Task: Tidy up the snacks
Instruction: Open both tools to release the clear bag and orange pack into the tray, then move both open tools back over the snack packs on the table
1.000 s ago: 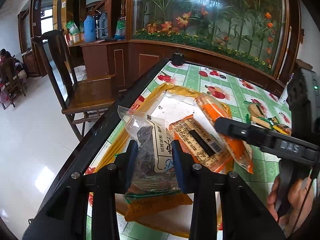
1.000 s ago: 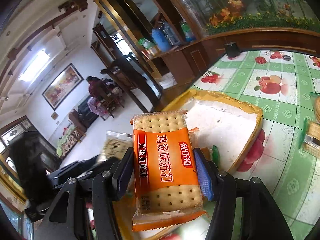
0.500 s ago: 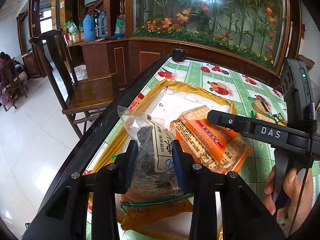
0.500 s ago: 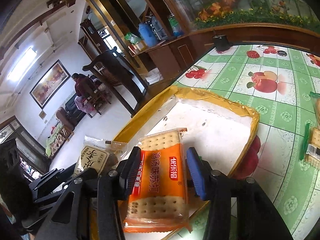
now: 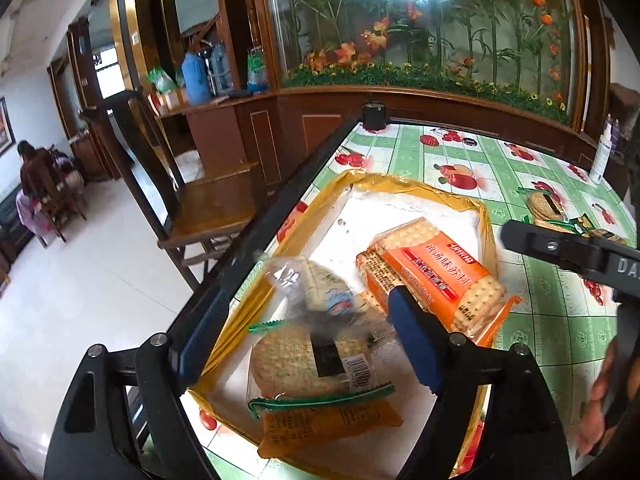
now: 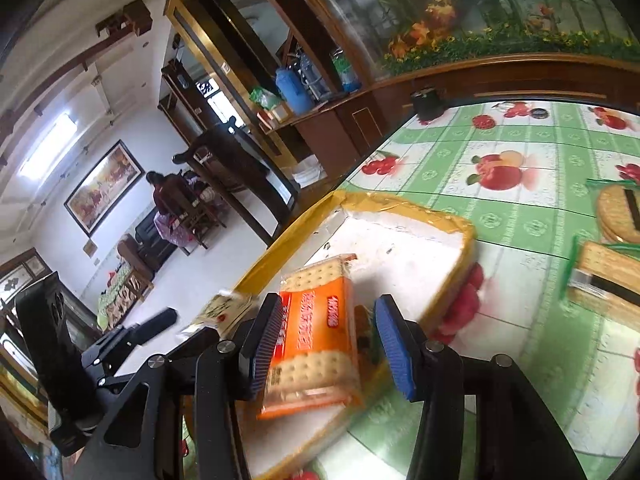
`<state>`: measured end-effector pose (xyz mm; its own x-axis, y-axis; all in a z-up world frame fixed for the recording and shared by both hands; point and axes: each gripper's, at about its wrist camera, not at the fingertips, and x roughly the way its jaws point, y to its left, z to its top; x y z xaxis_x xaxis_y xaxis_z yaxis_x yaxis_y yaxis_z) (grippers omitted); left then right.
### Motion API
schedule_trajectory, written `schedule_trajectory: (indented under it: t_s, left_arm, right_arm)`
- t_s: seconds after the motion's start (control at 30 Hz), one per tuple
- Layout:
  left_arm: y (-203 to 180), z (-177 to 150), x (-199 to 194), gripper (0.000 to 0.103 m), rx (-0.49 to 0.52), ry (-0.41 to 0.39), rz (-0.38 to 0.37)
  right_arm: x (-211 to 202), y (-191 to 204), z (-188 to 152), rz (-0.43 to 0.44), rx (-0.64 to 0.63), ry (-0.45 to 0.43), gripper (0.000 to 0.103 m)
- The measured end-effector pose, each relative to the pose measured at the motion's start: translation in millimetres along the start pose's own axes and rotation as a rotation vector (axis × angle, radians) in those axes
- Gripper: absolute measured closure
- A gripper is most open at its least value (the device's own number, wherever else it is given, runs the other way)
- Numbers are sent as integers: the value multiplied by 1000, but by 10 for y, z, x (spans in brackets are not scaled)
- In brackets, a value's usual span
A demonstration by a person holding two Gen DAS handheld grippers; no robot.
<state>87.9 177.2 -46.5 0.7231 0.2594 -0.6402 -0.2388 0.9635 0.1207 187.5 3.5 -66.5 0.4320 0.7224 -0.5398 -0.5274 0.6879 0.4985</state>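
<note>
A yellow-rimmed white tray [image 5: 400,184] lies by the table's left edge. In it a clear bag of dark snacks [image 5: 316,300] rests on a round cracker pack [image 5: 296,364] and an orange packet [image 5: 328,424]. My left gripper [image 5: 306,312] is opening, its jaws wide on either side of the bag without touching it. An orange cracker pack [image 5: 436,272] lies on another one [image 5: 376,276] in the tray. My right gripper [image 6: 328,316] is opening around that orange cracker pack [image 6: 316,336], with a gap at the right pad. One of its fingers [image 5: 560,248] shows at the right.
More cracker packs [image 6: 616,212] lie on the green fruit-print cloth right of the tray [image 6: 424,208]. A white bottle [image 5: 600,156] stands far right and a black object [image 5: 374,114] at the far corner. A wooden chair [image 5: 200,208] stands beside the table's dark left edge.
The left jaws have spread and let go of the clear bag, which now lies in the tray. The right gripper lowered the orange pack into the tray and loosened on it.
</note>
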Motion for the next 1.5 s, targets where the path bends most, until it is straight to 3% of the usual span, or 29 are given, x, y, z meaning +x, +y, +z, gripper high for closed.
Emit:
schedule_trajectory:
  t_s: [0.43, 0.83, 1.17, 1.5]
  left_arm:
    - [-144, 23, -164, 20, 19, -17, -7]
    - [-489, 47, -292, 21, 36, -26, -89]
    - [-878, 42, -314, 21, 77, -7, -162]
    - [-1259, 23, -312, 21, 135, 22, -242]
  right_arm:
    - [-715, -332, -150, -33, 73, -99, 52]
    - [-1440, -819, -492, -129, 155, -163, 51]
    - [-2052, -1213, -734, -225, 225, -231, 35]
    - [-2445, -1547, -916, -323, 288, -258, 29]
